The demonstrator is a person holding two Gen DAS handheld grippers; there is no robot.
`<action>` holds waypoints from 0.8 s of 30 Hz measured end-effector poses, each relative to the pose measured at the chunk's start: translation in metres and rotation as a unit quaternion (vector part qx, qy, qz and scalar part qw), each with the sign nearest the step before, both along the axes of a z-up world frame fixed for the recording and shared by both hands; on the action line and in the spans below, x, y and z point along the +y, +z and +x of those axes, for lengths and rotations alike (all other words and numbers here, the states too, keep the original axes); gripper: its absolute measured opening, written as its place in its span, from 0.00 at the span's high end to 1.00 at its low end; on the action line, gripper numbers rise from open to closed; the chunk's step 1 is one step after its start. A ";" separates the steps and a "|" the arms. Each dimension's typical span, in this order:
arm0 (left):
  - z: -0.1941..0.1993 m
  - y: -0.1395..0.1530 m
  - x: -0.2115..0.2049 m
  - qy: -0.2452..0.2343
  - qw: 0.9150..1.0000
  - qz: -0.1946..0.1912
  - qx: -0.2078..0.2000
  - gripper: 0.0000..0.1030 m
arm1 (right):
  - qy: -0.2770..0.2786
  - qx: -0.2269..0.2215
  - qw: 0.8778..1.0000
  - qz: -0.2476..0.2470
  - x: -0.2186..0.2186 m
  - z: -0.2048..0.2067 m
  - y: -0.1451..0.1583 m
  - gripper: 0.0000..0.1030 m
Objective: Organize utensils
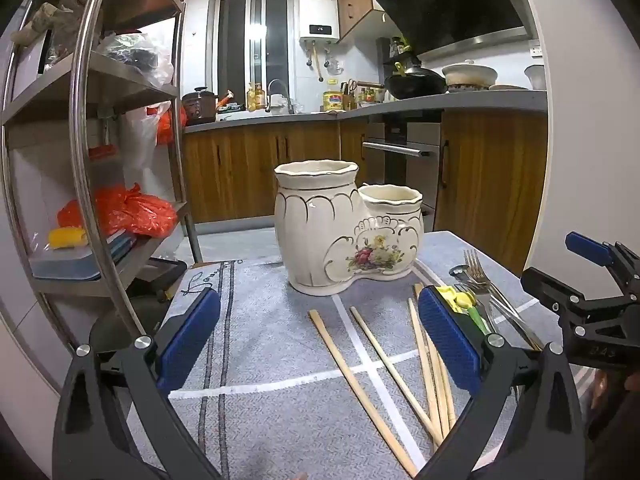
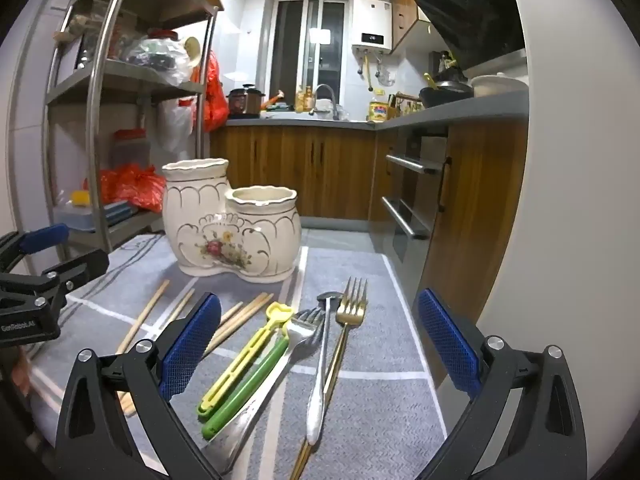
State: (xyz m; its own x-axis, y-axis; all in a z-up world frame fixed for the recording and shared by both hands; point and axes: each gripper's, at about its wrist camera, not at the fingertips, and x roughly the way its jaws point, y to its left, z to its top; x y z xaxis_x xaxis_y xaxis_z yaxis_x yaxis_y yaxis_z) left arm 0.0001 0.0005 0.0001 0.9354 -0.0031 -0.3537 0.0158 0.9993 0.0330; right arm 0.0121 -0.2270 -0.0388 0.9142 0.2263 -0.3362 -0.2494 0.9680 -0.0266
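Evidently at the outset: nothing yet sorted into the ceramic holder [image 1: 348, 232], both compartments showing no utensil above the rim.
Left tool [image 1: 320, 340] spread fully wide and empty, poised over the wooden chopsticks [image 1: 360, 384] scattered on the grey mat [image 1: 260, 400] of the worktop; right tool [image 2: 320, 344] likewise at full spread with nothing between its pads, hovering above the cutlery heap: gold fork [image 2: 351, 312], silver fork [image 2: 300, 332], silver spoon [image 2: 320, 360] and yellow-and-green clips [image 2: 244, 368], all lying just in front of the holder. Holder upright at the far middle of the mat, taller compartment to the left, shorter to the right. Next move, by judgement: lowering onto a single piece, closing across its narrow shaft, then lifting and tipping it upright into a compartment. Overlapping handles likely to drag neighbours along; outermost piece best taken first.
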 end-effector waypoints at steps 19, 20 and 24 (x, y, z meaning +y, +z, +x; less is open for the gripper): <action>-0.002 0.000 0.003 0.000 1.000 0.005 -0.003 0.05 | 0.000 0.000 1.000 -0.003 -0.001 0.001 -0.002 0.05; -0.002 0.000 0.003 0.000 1.000 0.006 -0.003 0.05 | 0.000 0.000 1.000 -0.003 -0.001 0.001 -0.002 0.05; -0.003 0.001 0.005 0.001 1.000 0.006 -0.002 0.05 | 0.000 0.001 1.000 -0.003 -0.002 0.002 -0.002 0.05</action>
